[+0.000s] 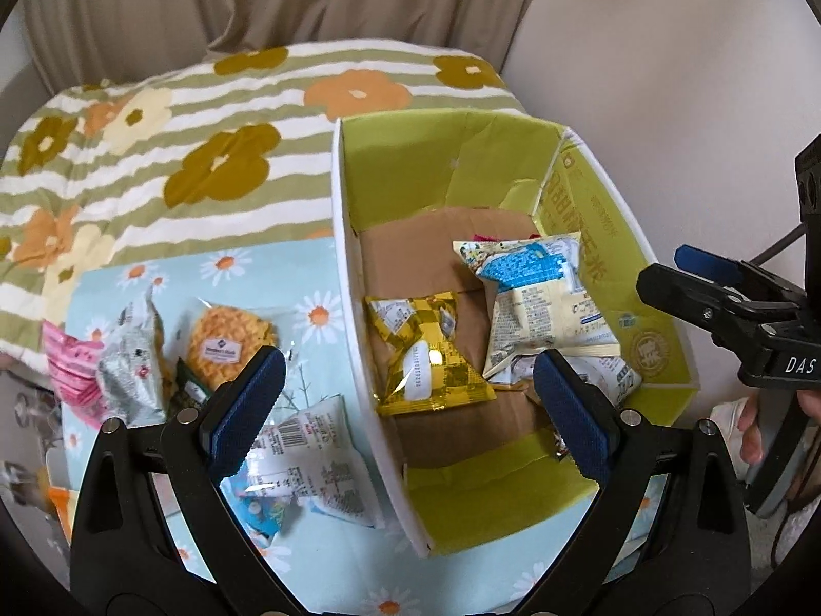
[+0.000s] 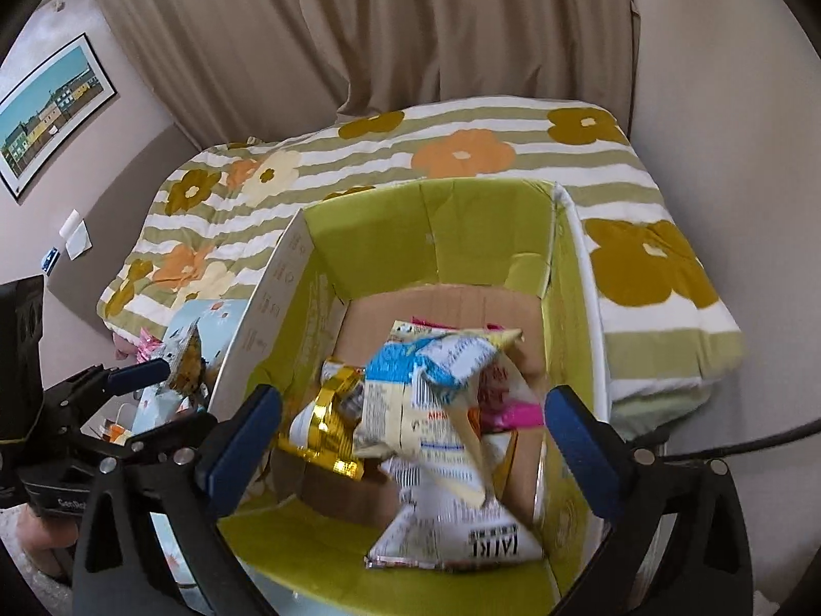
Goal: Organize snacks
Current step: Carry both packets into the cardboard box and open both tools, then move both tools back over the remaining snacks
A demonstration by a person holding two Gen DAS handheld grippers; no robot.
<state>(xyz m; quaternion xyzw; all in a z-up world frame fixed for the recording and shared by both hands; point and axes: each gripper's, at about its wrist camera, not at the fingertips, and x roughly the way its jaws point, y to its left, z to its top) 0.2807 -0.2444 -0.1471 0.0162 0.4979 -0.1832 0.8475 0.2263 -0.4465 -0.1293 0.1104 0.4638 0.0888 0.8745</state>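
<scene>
A bed with a striped flowered quilt (image 1: 154,164) carries a light-blue daisy cloth (image 1: 318,570); on the cloth lie a cardboard box (image 1: 349,339) and loose snack packets (image 1: 308,467).

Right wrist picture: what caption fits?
Open right gripper above a box of snack packets.

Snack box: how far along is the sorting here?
Done: several packets, including a gold one, lie in the green box. In hand: nothing; left gripper and right gripper are open. Left: waffle pack and other packets on the cloth.

Soft even daylight; fisheye-bent edges; falling packet blurred.
</scene>
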